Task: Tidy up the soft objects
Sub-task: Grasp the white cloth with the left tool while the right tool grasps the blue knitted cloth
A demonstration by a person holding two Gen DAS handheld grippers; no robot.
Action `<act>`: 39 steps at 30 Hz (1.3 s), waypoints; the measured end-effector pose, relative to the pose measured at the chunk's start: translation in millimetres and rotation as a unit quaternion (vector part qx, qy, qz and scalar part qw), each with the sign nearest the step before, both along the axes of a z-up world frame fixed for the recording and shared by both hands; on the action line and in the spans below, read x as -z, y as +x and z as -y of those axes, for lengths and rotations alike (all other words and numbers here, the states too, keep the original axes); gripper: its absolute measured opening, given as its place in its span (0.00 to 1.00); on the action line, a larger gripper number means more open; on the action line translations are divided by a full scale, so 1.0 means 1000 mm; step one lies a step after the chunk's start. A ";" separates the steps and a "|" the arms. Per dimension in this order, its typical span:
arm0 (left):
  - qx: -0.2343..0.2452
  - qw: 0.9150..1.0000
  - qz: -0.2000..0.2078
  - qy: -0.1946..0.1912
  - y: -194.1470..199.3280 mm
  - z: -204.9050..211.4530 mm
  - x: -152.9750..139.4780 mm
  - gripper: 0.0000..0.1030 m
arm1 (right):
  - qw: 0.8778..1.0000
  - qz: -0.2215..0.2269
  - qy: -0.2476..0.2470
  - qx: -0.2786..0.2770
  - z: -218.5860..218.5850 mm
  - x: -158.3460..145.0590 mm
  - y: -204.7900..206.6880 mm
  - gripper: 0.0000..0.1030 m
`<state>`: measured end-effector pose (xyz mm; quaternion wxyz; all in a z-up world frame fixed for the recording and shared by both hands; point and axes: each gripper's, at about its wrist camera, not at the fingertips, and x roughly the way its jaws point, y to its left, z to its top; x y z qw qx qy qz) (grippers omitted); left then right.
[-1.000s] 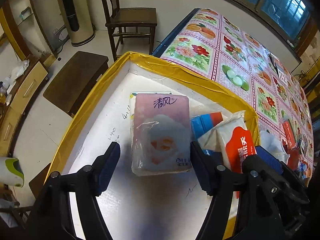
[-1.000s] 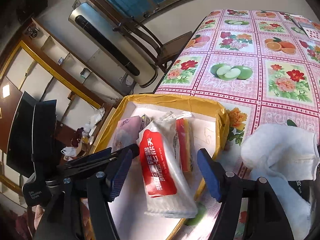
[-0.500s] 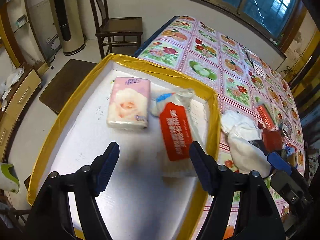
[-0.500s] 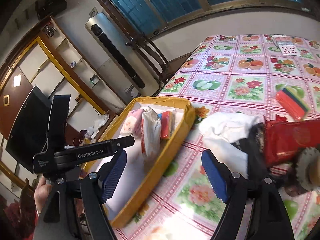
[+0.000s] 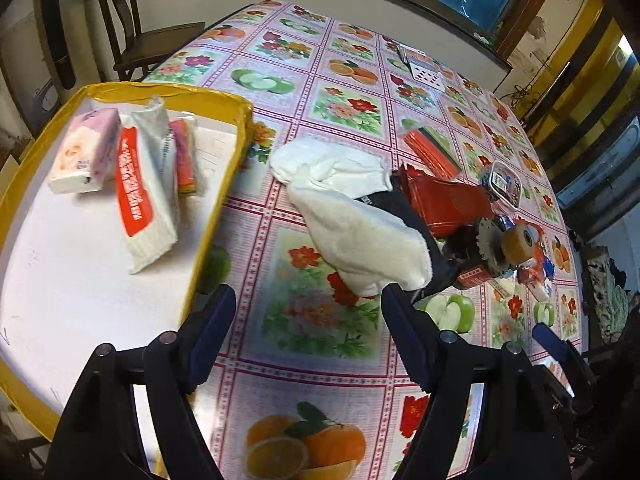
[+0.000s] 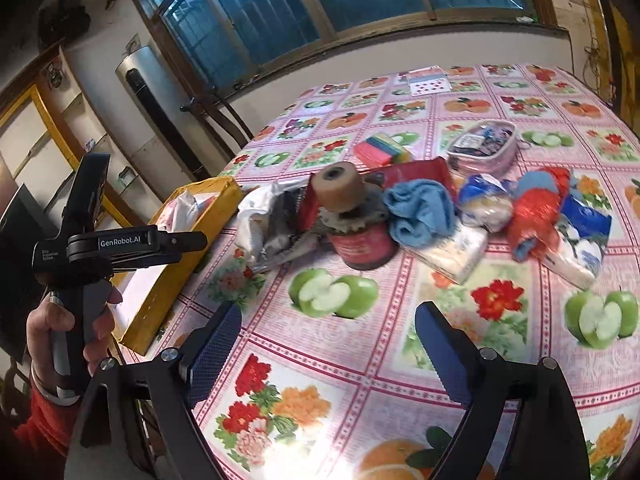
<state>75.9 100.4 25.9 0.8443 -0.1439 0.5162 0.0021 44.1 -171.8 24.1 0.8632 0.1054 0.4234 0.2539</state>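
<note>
White towel [image 5: 352, 220]: on bench [image 5: 320, 344], beside yellow tray [image 5: 216, 208], long axis slanting away. Left gripper [image 5: 308, 320] nearer, fingers apart, empty; right gripper [image 6: 328, 344] likewise apart, empty.

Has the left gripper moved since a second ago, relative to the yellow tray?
Yes. The left gripper has pulled back and swung right: it was over the pink tissue pack inside the yellow tray, and now hangs open over the tablecloth beside it.
</note>
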 end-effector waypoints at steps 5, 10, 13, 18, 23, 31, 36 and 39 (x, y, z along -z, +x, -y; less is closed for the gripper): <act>-0.016 1.000 0.000 -0.008 0.016 0.016 0.003 0.73 | 0.999 -0.021 0.019 0.019 0.027 0.011 -0.001 0.88; -0.045 0.999 0.004 0.013 0.030 0.018 0.010 0.73 | 0.999 -0.011 0.025 0.025 0.039 0.008 -0.001 0.88; -0.041 0.999 -0.013 -0.005 0.033 0.018 0.020 0.73 | 0.999 -0.009 0.024 0.030 0.046 0.006 0.004 0.88; -0.040 0.998 -0.032 -0.023 0.040 0.020 0.034 0.73 | 0.999 -0.018 0.025 0.039 0.055 0.009 0.016 0.88; -0.049 0.997 -0.039 -0.035 0.049 0.019 0.041 0.73 | 0.999 -0.019 0.013 0.040 0.059 0.011 0.020 0.88; -0.039 0.999 -0.028 -0.011 0.045 0.017 0.047 0.56 | 0.998 0.006 -0.049 0.025 0.052 0.008 0.028 0.85; -0.031 0.999 -0.033 -0.009 0.043 0.016 0.047 0.43 | 0.990 0.061 -0.119 -0.038 0.021 0.003 0.042 0.84; -0.030 0.999 -0.033 -0.011 0.041 0.016 0.047 0.43 | 0.975 0.103 -0.177 -0.091 0.003 0.004 0.054 0.83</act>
